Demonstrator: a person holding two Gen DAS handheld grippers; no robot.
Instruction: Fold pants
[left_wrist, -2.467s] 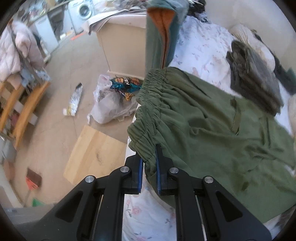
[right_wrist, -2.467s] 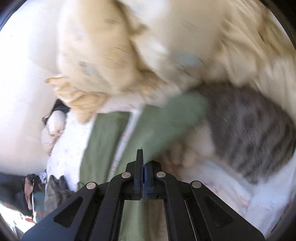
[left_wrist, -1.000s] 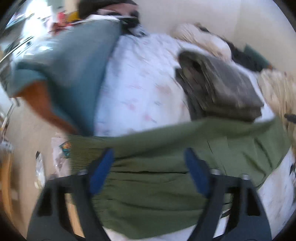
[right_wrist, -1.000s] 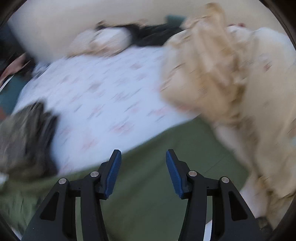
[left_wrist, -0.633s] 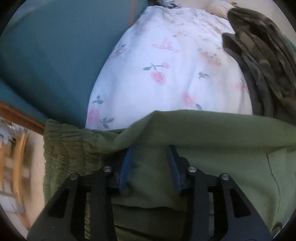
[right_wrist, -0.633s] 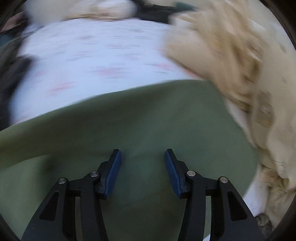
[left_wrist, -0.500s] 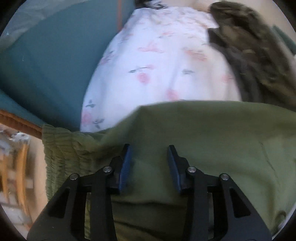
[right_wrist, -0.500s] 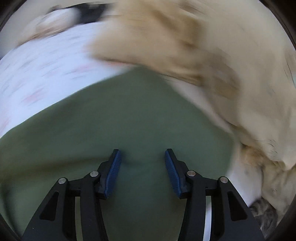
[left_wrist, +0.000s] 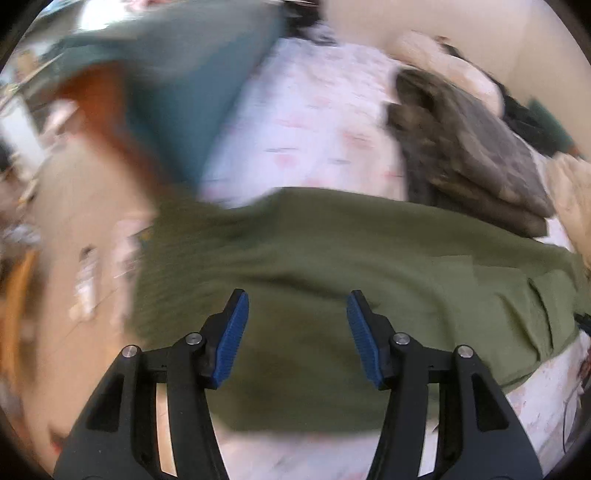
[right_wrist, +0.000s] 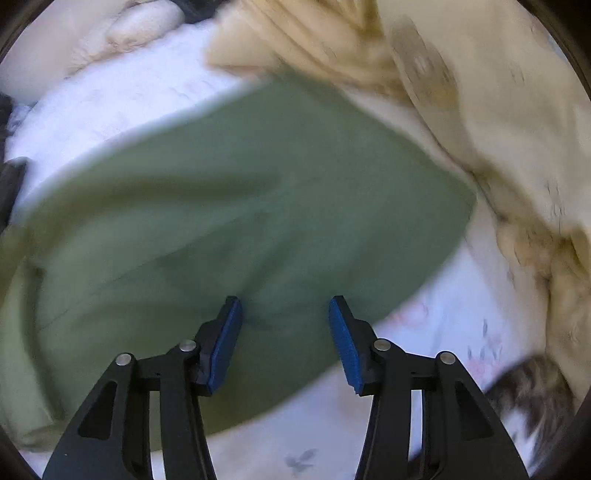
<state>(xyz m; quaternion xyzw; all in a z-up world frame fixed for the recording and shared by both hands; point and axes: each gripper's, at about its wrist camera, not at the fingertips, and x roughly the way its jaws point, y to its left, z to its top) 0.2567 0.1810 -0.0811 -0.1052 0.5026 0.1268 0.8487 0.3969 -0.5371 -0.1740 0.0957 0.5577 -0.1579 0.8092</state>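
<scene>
The olive green pants (left_wrist: 332, 258) lie folded lengthwise across the white floral bed sheet (left_wrist: 314, 122). My left gripper (left_wrist: 297, 332) is open and empty above the waistband end, near the bed's edge. My right gripper (right_wrist: 284, 339) is open and empty above the leg end of the pants (right_wrist: 240, 203). Both views are blurred by motion.
A folded camouflage garment (left_wrist: 472, 147) lies beyond the pants. A teal cloth with an orange lining (left_wrist: 177, 85) hangs at the left, with the floor (left_wrist: 74, 221) below. A cream blanket (right_wrist: 480, 92) is bunched at the right. A striped grey cat (right_wrist: 532, 391) lies at the lower right.
Both grippers have let go of the pants and opened. They dipped close to the cloth and have now lifted back from it. The pants lie flat on the bed.
</scene>
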